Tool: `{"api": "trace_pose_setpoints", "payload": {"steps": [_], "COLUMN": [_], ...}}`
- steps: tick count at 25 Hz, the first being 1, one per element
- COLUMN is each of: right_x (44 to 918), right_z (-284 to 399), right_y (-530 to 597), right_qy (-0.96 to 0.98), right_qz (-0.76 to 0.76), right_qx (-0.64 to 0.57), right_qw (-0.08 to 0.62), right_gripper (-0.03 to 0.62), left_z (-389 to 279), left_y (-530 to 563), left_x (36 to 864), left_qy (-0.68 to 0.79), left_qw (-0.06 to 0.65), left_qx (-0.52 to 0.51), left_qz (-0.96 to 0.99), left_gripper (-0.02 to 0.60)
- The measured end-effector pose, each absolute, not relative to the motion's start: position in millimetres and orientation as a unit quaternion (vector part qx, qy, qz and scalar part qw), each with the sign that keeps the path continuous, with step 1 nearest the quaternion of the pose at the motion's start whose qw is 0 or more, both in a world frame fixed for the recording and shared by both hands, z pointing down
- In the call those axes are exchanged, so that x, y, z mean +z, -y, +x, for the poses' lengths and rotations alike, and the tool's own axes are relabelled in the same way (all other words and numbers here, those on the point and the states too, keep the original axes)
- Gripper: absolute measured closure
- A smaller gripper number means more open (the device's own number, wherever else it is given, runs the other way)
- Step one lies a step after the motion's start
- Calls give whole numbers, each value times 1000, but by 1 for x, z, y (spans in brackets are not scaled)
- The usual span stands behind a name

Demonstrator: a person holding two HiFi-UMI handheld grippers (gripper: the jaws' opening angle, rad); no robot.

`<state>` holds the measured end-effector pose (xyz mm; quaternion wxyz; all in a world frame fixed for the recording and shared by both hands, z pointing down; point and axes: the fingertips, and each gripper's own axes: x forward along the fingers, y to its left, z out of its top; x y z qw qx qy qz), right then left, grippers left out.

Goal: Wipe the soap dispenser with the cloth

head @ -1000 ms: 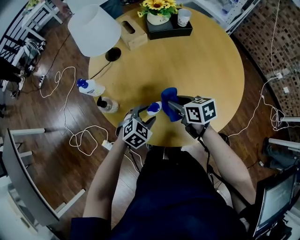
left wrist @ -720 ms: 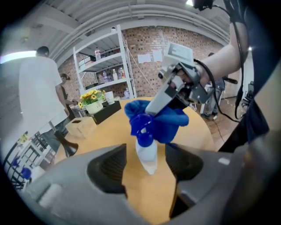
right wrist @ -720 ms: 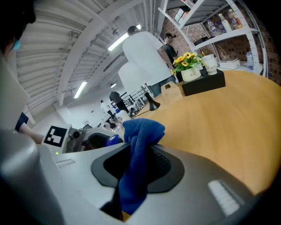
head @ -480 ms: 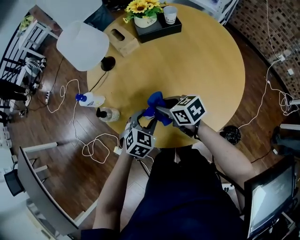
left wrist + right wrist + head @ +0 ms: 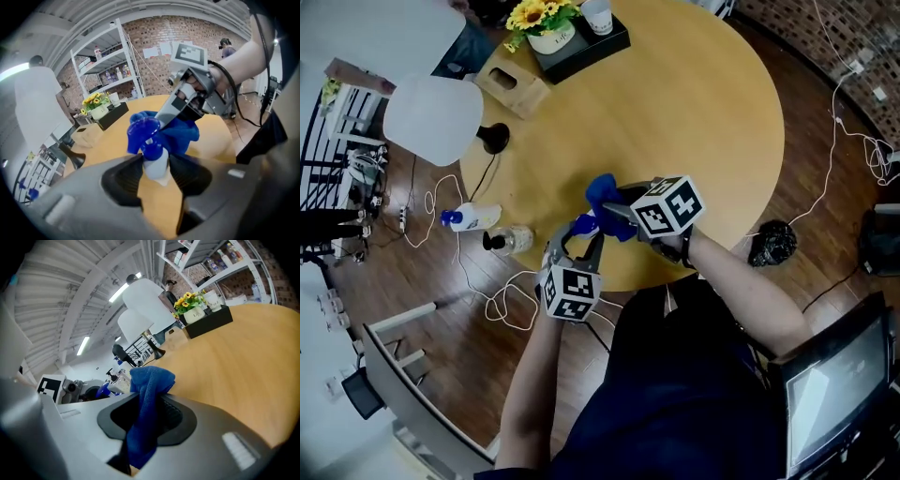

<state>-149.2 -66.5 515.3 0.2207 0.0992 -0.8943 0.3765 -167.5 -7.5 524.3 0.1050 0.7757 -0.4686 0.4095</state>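
The soap dispenser (image 5: 154, 161) is a small white bottle with a blue pump head. It stands upright between the jaws of my left gripper (image 5: 156, 171), which are closing with the pads against its sides. The blue cloth (image 5: 145, 413) hangs pinched in my right gripper (image 5: 147, 420), which is shut on it. In the head view both grippers meet over the near edge of the round wooden table (image 5: 703, 112). There the cloth (image 5: 603, 193) lies against the dispenser (image 5: 583, 226) held by the left gripper (image 5: 577, 240), and the right gripper (image 5: 614, 214) is just right of it.
At the table's far side stand a white-shaded lamp (image 5: 431, 117), a wooden tissue box (image 5: 511, 80) and a black tray with sunflowers (image 5: 581, 47). Two bottles (image 5: 473, 217) and loose cables lie on the floor at the left. A dark bag (image 5: 772, 244) sits at the right.
The left gripper has lifted the dispenser slightly and its jaws have narrowed on it. The right gripper has brought the cloth in against the pump head. The head view has swung.
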Motion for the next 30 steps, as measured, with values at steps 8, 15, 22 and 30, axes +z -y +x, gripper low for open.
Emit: {"api": "trace_pose_setpoints", "payload": {"steps": [8,15,22,30], "right_x": [570,606,603,555], "right_z": [-144,-145,-155,-117], "right_y": [60,59,62,71], "right_qy": [874,866,871,882], "right_qz": [96,76,67,128], "right_qx": [403,365,197,316], "right_qw": [254,333,444,324], "right_gripper": [493,493,493,493], "left_z": [-169,-170,-170,-172], "left_y": [7,8,8,6], "left_x": [524,524,530,537], "left_qy": [470,468,467,473], "left_qw": [115,114,117,108], "left_qx": [414,421,431,446], "left_qz": [771,769,763,752], "left_gripper": [402,399,393,302]}}
